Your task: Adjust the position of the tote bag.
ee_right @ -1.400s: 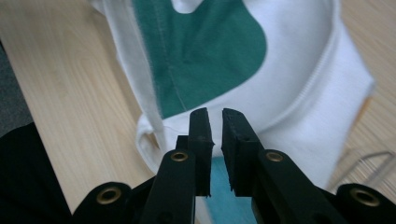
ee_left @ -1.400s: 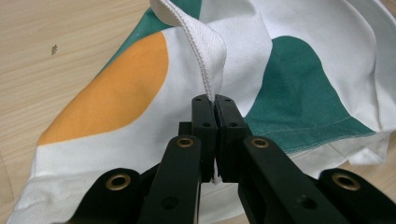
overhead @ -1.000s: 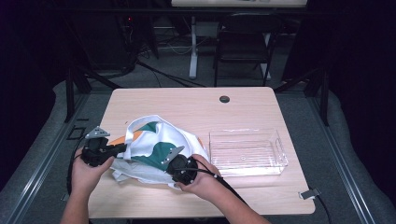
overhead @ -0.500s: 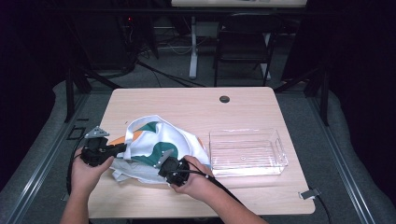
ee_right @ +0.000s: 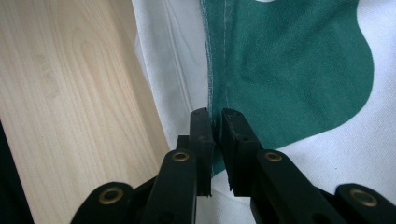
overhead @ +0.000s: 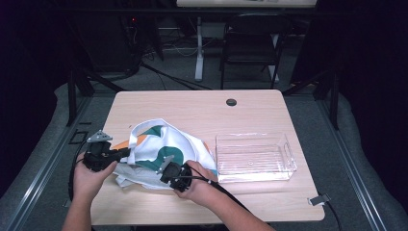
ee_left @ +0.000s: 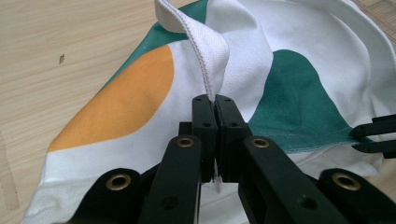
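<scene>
A white cloth (overhead: 159, 149) with green and orange patches lies bunched on the front left of the wooden table (overhead: 192, 106). My left gripper (overhead: 126, 153) is at its left side, shut on a raised white hem (ee_left: 205, 56) that stands up from between the pads (ee_left: 214, 99). At the cloth's near edge, my right gripper (overhead: 162, 169) points left. Its jaws (ee_right: 214, 114) have just been closing and pinch the stitched edge of a green patch (ee_right: 289, 70). The right gripper's black jaws (ee_left: 373, 137) show at the far right of the left gripper view.
A clear plastic tray (overhead: 252, 135) stands to the right of the cloth, with nothing in it. A round cable hole (overhead: 231, 102) sits near the table's far edge. Bare wood (ee_right: 70, 93) lies to the left of the right gripper. A chair (overhead: 250, 48) stands beyond the table.
The right hand has shifted a little to the left along the cloth's near edge. The left hand and its pinched hem have kept still.
</scene>
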Demonstrator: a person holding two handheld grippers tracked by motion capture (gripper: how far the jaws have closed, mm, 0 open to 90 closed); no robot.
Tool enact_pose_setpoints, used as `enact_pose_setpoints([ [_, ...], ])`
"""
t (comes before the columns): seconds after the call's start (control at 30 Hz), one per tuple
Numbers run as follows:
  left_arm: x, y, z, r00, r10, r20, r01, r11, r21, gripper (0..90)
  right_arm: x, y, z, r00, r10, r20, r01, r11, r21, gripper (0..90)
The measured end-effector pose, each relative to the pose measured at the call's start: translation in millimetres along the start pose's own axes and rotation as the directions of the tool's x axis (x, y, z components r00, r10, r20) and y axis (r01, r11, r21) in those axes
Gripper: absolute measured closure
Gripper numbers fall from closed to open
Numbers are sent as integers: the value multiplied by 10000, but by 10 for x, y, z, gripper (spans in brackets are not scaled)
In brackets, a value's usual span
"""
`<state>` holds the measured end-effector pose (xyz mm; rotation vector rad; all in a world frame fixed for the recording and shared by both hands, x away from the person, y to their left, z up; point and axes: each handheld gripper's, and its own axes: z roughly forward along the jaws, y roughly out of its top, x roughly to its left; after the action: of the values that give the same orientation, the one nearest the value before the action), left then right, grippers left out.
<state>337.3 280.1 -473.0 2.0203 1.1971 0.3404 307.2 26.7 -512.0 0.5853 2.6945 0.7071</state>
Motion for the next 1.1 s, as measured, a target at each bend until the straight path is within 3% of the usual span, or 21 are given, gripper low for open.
enact_pose_setpoints([
  [0.33,21,-14,1,10000,-58,-5,58,10000,59,886,-3,8,-33,9998,0,178,2,9999,-103,890],
  [0.93,38,-39,22,9999,-120,-69,121,9997,201,881,8,43,-151,9992,125,389,-113,9995,-307,900],
  [1.1,26,-42,30,9998,-94,-198,98,9998,163,865,-12,61,-221,9988,227,439,-199,9978,-634,900],
])
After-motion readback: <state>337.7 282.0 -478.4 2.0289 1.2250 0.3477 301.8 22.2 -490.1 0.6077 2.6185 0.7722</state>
